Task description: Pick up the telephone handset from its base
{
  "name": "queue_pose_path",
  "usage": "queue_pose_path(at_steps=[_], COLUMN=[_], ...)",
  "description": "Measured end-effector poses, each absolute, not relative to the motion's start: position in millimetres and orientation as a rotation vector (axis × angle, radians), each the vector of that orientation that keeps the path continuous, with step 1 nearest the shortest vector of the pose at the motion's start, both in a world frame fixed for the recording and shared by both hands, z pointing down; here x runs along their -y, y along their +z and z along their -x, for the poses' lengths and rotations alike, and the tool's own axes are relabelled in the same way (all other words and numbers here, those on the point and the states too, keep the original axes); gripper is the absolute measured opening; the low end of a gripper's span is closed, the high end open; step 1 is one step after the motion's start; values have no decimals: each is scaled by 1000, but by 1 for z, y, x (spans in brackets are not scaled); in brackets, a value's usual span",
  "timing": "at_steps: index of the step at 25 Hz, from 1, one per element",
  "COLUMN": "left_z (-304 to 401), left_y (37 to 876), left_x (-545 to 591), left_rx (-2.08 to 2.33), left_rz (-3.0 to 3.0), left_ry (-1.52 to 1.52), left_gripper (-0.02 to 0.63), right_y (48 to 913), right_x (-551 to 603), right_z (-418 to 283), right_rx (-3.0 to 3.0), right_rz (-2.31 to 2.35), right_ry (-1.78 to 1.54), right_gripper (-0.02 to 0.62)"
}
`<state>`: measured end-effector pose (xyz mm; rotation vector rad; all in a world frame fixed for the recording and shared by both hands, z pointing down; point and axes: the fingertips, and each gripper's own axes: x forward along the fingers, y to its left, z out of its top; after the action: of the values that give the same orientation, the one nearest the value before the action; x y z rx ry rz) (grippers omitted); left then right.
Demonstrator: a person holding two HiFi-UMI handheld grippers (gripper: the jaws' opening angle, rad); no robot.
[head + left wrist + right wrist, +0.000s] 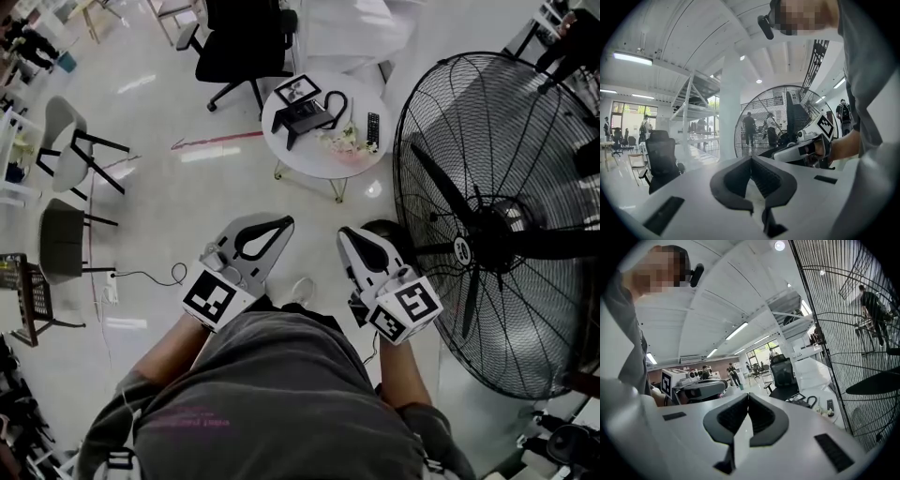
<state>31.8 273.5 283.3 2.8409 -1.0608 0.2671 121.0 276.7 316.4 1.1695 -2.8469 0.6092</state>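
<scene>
The black telephone [307, 116] sits on a small round white table [291, 150] ahead of me, its dark handset and cord [336, 99] curling at its right side. In the right gripper view the telephone [800, 399] shows far off to the right. My left gripper [281, 222] and right gripper [349, 234] are held side by side at waist height, well short of the table. Both point toward it. The left gripper [751, 159] has its jaws together with nothing between them. The right gripper [748, 395] is likewise shut and empty.
A big standing fan [497, 234] fills the right side, close to my right hand. On the table lie a remote [372, 128], a framed picture [297, 90] and small flowers [339, 141]. A black office chair [244, 37] stands behind the table, and other chairs [70, 141] stand at the left.
</scene>
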Motion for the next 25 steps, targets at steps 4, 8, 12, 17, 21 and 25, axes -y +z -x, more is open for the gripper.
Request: queue_pose_path(at_steps=[4,8,12,17,21,25], left_z=[-38,-40,-41,-41,-39,-32], left_y=[285,284,282,283,284,288], left_x=[-272,-271,-265,-250,-234,-210], left_rx=[1074,1082,1091,1093,1095,1090], left_rz=[-2839,-2833,-2830,-2835,-2829,-2816], left_ry=[278,290,289,277,261,255], left_gripper=[15,15,15,15,15,15], right_y=[319,319,320,321,321,324], right_x=[-276,-274,-267,-253,-237,-216], right_z=[-129,-133,-137,-138,-138,-132], right_rx=[2853,2859,2857,2848,2841,2824], right_rz=[-1164,-1169,-1176,-1180,-1183,-1179], right_ry=[612,620,627,629,621,615], right_gripper=[18,18,18,18,18,18])
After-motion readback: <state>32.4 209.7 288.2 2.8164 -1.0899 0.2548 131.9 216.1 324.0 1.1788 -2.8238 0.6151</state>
